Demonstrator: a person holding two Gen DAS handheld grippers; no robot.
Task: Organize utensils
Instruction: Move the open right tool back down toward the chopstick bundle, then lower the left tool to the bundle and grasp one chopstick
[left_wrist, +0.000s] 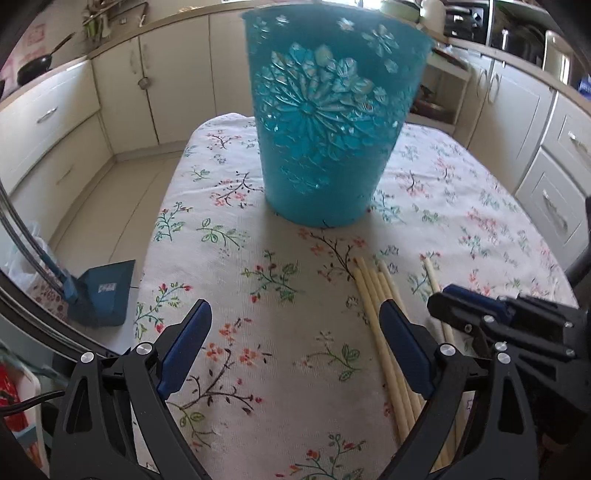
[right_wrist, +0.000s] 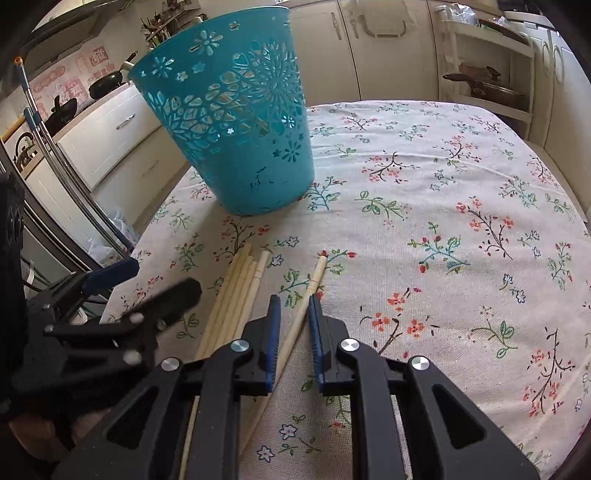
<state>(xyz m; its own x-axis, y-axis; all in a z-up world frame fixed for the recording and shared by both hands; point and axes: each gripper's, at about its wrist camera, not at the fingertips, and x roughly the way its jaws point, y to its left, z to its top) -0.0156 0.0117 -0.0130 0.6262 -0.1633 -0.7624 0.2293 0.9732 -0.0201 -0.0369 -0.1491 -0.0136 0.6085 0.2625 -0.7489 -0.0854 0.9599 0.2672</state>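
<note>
A tall turquoise plastic basket (left_wrist: 325, 122) with flower cut-outs stands on the flowered tablecloth (left_wrist: 258, 258); it also shows in the right wrist view (right_wrist: 240, 122). Several pale wooden chopsticks (left_wrist: 380, 317) lie bundled in front of it. My left gripper (left_wrist: 295, 325) is open and empty, its right finger over the bundle. My right gripper (right_wrist: 293, 306) straddles a single chopstick (right_wrist: 314, 280) lying apart to the right of the bundle (right_wrist: 236, 291); the jaws are narrow, with a small gap at each side of the stick.
The table is covered by the flowered cloth (right_wrist: 443, 221). Cream kitchen cabinets (left_wrist: 55, 122) surround it. A blue dustpan (left_wrist: 103, 291) leans on the floor at the left. Each gripper shows in the other's view: the right (left_wrist: 480, 317), the left (right_wrist: 110, 295).
</note>
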